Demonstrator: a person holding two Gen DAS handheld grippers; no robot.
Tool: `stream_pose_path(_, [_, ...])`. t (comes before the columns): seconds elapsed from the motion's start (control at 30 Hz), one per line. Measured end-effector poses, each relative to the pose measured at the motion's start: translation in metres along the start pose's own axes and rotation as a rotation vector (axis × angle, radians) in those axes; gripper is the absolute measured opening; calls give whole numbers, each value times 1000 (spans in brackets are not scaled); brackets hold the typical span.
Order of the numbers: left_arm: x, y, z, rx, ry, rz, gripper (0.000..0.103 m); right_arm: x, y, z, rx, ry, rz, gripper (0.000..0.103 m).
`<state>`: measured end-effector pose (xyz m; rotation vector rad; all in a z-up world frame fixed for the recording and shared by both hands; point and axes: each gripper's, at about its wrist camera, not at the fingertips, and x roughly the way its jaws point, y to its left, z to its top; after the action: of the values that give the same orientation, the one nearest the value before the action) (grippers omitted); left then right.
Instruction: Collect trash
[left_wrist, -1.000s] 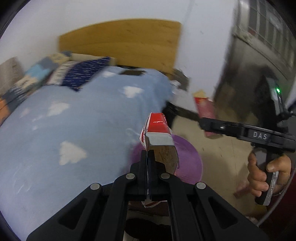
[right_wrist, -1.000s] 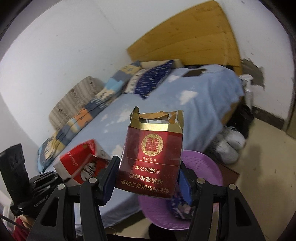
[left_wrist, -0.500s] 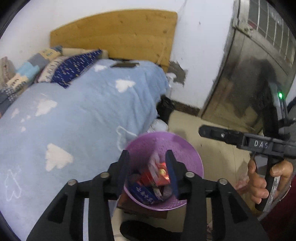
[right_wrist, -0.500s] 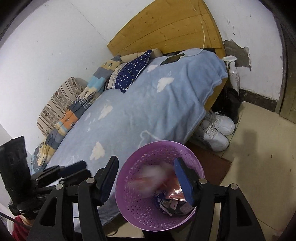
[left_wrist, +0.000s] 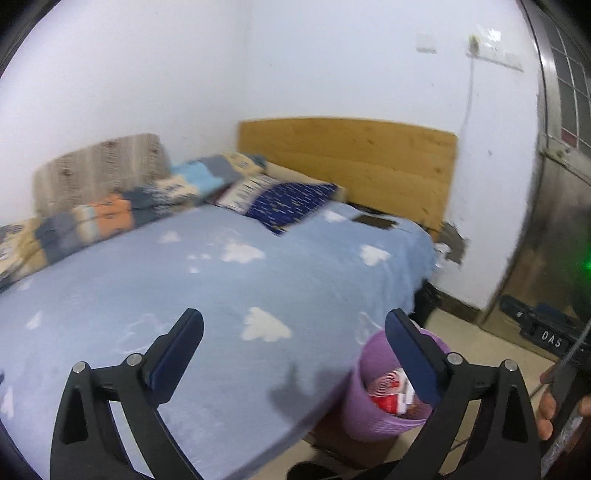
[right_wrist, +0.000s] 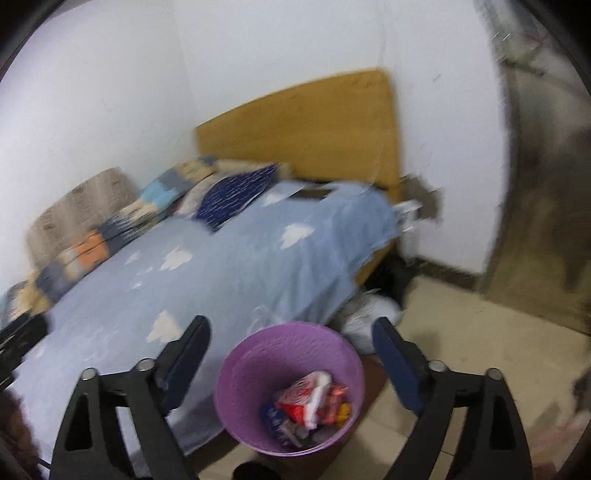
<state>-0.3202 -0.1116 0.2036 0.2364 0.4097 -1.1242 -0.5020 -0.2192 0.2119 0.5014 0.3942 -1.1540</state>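
A purple plastic waste basket (right_wrist: 255, 354) stands on the floor beside the bed and holds several red, white and blue wrappers and cartons (right_wrist: 308, 406). It also shows in the left wrist view (left_wrist: 360, 398), with a red carton inside. My right gripper (right_wrist: 291, 347) is open and empty, raised above the basket. My left gripper (left_wrist: 295, 336) is open and empty, above the bed's edge, left of the basket.
A bed with a light blue cloud blanket (left_wrist: 184, 288), pillows (left_wrist: 280, 199) and a wooden headboard (left_wrist: 351, 155) fills the left. A dark phone (left_wrist: 373, 221) lies near the headboard. White shoes (right_wrist: 369, 321) sit behind the basket. A metal door (left_wrist: 546, 221) stands at the right.
Both grippers let go of their cartons, which dropped into the basket, and opened wider. Both have since lifted and tilted up, so the basket sits lower in view.
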Motion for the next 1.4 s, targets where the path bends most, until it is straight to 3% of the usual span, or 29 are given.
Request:
stream_pose_path(0.07, [-15, 6, -10, 8, -3, 57, 101, -14, 7, -4, 18, -30, -63, 101])
stream_pose_path(0.3, [-47, 25, -55, 12, 3, 266, 103, -46, 22, -32, 43, -74, -120, 102])
stream_pose_path(0.43, [-46, 35, -65, -17, 65, 251, 103, -56, 35, -49, 10, -106, -185, 102])
stream_pose_path(0.57, [-40, 39, -64, -12, 117, 290, 103, -62, 51, -60, -50, -123, -205, 102])
stream_pose_path(1.4, [-39, 41, -72, 12, 94, 311, 103, -54, 67, -66, -129, -108, -222, 102])
